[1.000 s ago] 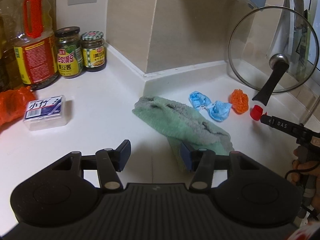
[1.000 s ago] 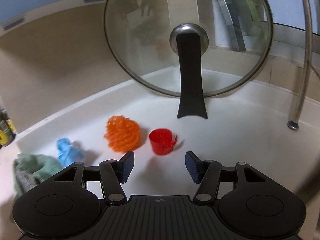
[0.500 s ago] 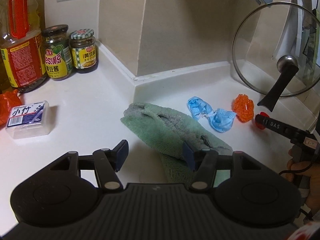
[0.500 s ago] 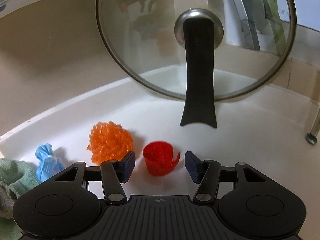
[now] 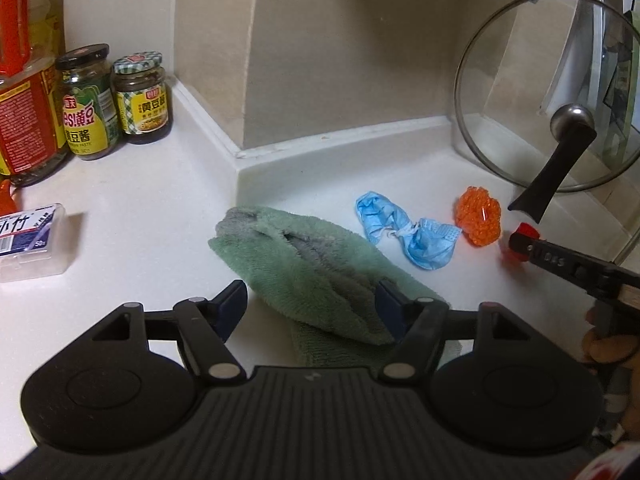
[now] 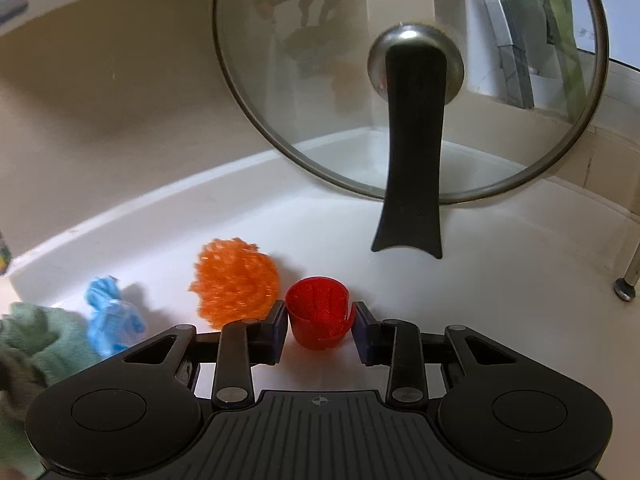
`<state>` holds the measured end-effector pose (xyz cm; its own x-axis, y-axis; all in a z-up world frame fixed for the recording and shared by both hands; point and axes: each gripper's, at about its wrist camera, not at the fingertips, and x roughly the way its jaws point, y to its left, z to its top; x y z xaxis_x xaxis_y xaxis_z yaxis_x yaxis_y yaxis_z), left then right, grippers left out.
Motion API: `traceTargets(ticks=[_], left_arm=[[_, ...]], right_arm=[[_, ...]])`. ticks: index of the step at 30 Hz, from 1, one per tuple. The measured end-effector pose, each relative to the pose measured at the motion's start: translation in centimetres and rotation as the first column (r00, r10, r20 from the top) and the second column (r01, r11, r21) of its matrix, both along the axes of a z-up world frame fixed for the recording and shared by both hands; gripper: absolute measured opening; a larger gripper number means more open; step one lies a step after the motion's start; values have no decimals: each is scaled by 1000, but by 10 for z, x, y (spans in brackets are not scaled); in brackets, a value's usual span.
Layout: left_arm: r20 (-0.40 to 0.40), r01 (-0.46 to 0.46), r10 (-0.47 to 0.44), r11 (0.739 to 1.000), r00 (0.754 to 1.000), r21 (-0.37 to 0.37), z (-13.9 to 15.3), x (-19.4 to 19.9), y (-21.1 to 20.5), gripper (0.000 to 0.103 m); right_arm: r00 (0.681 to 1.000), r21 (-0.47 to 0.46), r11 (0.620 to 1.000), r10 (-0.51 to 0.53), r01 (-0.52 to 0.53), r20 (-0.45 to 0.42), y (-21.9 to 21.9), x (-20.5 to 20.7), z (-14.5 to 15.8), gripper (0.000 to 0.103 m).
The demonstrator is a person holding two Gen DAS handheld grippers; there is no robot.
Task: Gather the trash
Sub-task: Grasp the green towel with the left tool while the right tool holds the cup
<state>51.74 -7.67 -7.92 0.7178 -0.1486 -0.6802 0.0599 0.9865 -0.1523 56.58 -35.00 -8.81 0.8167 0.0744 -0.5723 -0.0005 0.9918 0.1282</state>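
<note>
A small red plastic cup (image 6: 318,322) lies on the white counter between the pads of my right gripper (image 6: 320,326), whose jaws stand close on both sides of it, touching or nearly so. An orange mesh ball (image 6: 236,282) sits just left of it, and a crumpled blue mask (image 6: 110,320) farther left. In the left wrist view the mask (image 5: 404,234), orange ball (image 5: 478,216) and red cup (image 5: 520,242) lie beyond a green towel (image 5: 312,276). My left gripper (image 5: 312,310) is open and empty above the towel's near end.
A glass pot lid (image 6: 412,80) with a black handle leans on the wall behind the cup. Jars (image 5: 140,98), an oil bottle (image 5: 24,92) and a clear toothpick box (image 5: 30,242) stand at the left. A metal rack leg (image 6: 626,280) is at the right.
My right gripper moved forward and down until the red cup came between its fingers, and the jaws narrowed onto it. The left gripper drifted slightly right over the towel.
</note>
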Motion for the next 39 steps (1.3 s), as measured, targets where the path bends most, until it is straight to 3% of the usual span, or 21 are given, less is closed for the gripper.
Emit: traceTargets(ticks=[15, 18, 29, 39], left_arm=[[-22, 22, -22, 1000, 1000, 11, -13, 12, -11, 63], [-24, 29, -29, 1000, 999, 9, -14, 12, -12, 58], [-11, 80, -79, 997, 997, 15, -9, 4, -13, 20], [20, 76, -76, 997, 997, 8, 7, -32, 7, 15]], right_arm=[[999, 96, 994, 50, -51, 6, 9, -31, 18, 35], [999, 113, 992, 54, -54, 5, 9, -36, 19, 35], [998, 142, 988, 64, -62, -4, 10, -53, 22, 35], [997, 157, 984, 82, -79, -8, 15, -80, 30, 35]])
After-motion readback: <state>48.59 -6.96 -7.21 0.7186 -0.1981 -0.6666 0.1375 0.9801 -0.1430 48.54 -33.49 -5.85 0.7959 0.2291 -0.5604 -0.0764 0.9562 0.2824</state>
